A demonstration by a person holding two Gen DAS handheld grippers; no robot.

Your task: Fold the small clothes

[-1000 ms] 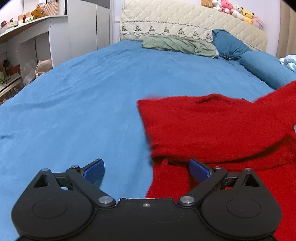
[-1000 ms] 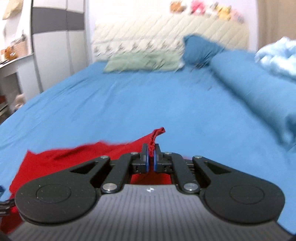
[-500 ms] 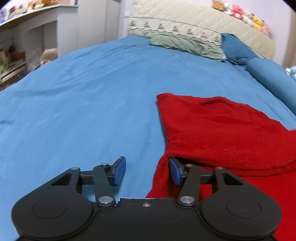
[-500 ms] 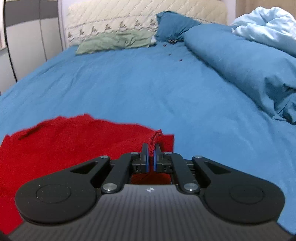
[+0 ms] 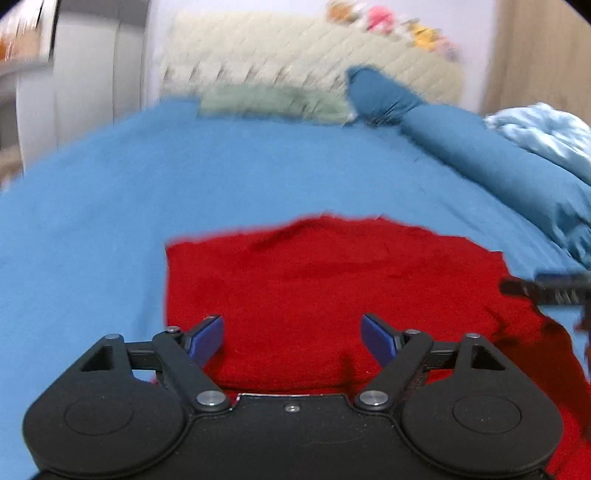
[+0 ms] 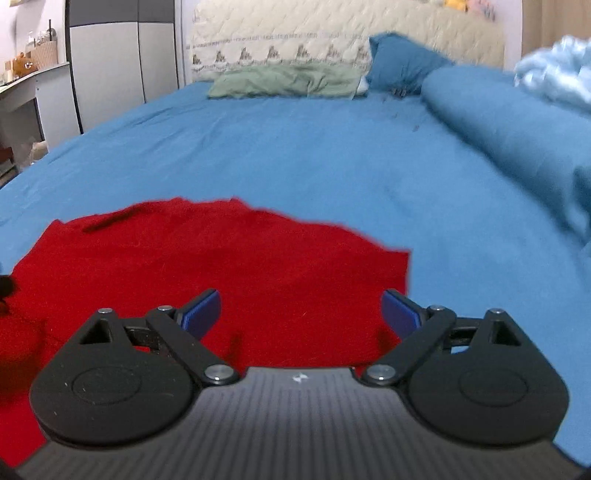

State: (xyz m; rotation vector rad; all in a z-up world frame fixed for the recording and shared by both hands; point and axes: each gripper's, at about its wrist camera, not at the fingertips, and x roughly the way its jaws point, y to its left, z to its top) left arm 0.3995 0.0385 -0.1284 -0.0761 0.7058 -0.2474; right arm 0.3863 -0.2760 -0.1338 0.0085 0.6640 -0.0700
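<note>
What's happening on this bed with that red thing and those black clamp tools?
A person is folding a red garment on the blue bedsheet, using a handheld gripper in each hand. The right gripper has just opened its fingers, letting go of the fabric, which now lies flat on the sheet. The left gripper has also just widened, with nothing pinched. Both hang open over the garment's near part. The left view is blurred.

Plush toys (image 5: 391,22) on blurred headboard (image 5: 295,62) unreadable, red garment (image 5: 314,295) cut off bottom right
</note>
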